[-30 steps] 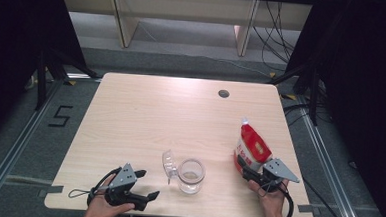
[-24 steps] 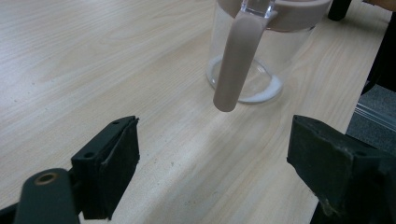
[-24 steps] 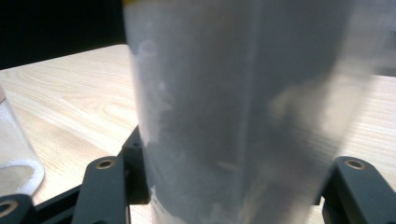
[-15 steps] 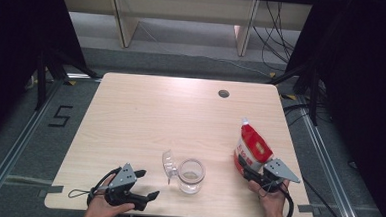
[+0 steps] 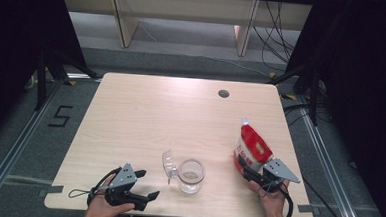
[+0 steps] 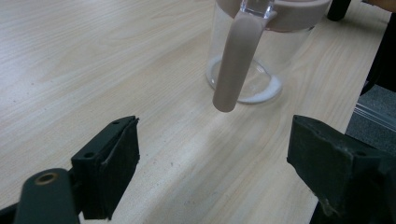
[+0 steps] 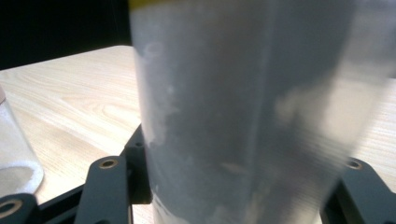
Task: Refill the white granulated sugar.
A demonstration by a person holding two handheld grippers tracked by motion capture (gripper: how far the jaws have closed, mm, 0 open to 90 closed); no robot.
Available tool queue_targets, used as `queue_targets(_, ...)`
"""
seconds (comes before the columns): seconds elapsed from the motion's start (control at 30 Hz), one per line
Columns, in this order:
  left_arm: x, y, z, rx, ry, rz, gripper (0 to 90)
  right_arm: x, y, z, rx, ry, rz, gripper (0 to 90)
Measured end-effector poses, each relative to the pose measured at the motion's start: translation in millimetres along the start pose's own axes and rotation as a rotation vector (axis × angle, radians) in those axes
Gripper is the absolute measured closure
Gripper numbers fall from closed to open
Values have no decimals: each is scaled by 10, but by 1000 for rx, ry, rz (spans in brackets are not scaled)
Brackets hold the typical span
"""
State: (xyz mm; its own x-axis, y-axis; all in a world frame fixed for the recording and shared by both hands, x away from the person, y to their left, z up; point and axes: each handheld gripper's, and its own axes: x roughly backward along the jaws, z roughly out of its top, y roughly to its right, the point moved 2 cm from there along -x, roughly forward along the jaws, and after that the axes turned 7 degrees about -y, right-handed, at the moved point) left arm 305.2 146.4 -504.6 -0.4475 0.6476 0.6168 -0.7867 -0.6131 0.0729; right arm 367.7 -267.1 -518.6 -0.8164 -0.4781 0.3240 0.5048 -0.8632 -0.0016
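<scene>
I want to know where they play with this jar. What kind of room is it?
Probably a lab or test room, not a kitchen. The wooden table stands between dark curtains, with cables across the floor behind it and a taped number five beside metal floor rails.

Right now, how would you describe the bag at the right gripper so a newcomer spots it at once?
Start at the pale wooden table and go to its near right corner, where the right gripper has its jaws around the base of an upright pouch. The pouch is red and white with a pinched top, unlike the clear glass jar to its left.
</scene>
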Motion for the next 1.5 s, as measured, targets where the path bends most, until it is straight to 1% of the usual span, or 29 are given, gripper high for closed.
queue_targets(0.03,-8,30,-4,46,13,-10,165,10,-21,0,-18,-11,-6,418)
queue_targets(0.07,-7,31,-2,47,17,-6,165,24,-20,3,-19,-40,-1,419)
queue_targets(0.1,-2,26,0,37,14,-9,165,28,-22,9,-26,-34,18,421)
queue_targets(0.13,2,16,3,20,13,-10,165,28,-20,10,-24,-36,6,422)
queue_targets(0.2,6,18,3,23,14,-11,165,15,19,21,24,-16,21,424)
queue_targets(0.27,14,14,4,22,10,-10,165,30,-5,23,10,-22,26,426)
queue_targets(0.3,15,19,0,39,10,-10,165,31,-15,34,57,-7,21,428)
queue_targets(0.4,12,21,-2,50,16,-12,165,39,-40,38,42,-7,30,429)
queue_targets(0.43,17,9,2,32,16,-12,165,26,-41,50,65,4,40,429)
queue_targets(0.47,20,21,2,56,18,-6,165,40,-57,55,56,-4,35,429)
queue_targets(0.6,27,-6,-2,26,12,-5,165,55,-96,80,63,18,26,430)
queue_targets(0.63,23,11,-6,51,13,-7,165,78,-96,93,90,-8,47,431)
queue_targets(0.7,23,11,-6,49,12,-6,165,104,-118,112,96,11,57,431)
queue_targets(0.73,23,10,-6,49,13,-5,165,123,-144,138,124,13,62,431)
queue_targets(0.77,25,7,-7,47,11,-4,165,151,-174,146,110,1,69,431)
queue_targets(0.8,26,4,-8,44,11,-3,165,153,-158,161,164,7,59,431)
queue_targets(0.83,24,7,-7,49,15,-6,165,171,-193,177,160,17,57,432)
queue_targets(0.87,25,4,-8,49,14,-5,165,178,-180,189,209,24,46,431)
queue_targets(0.93,25,2,-9,50,15,-4,165,212,-225,201,185,25,63,432)
queue_targets(1.0,21,5,-9,55,20,-6,165,241,-267,222,228,22,53,432)
queue_targets(1.03,22,-10,-6,31,19,-5,165,251,-274,234,252,19,51,432)
queue_targets(1.07,22,-10,-6,31,19,-5,165,260,-297,248,276,35,45,432)
queue_targets(1.13,27,-25,-11,22,7,3,165,277,-312,260,295,31,46,432)
queue_targets(1.2,19,-19,-12,38,19,-4,165,289,-354,281,355,30,34,433)
queue_targets(1.33,22,-16,-16,53,17,-5,165,300,-441,300,429,13,43,433)
queue_targets(1.4,29,-25,-19,45,9,-2,165,307,-488,291,439,0,36,433)
queue_targets(1.43,34,-29,-19,41,7,2,165,306,-503,300,474,-3,39,434)
queue_targets(1.47,38,-46,-16,19,6,4,165,306,-503,300,474,-3,39,434)
queue_targets(1.5,38,-43,-18,29,7,5,165,309,-518,304,471,10,38,434)
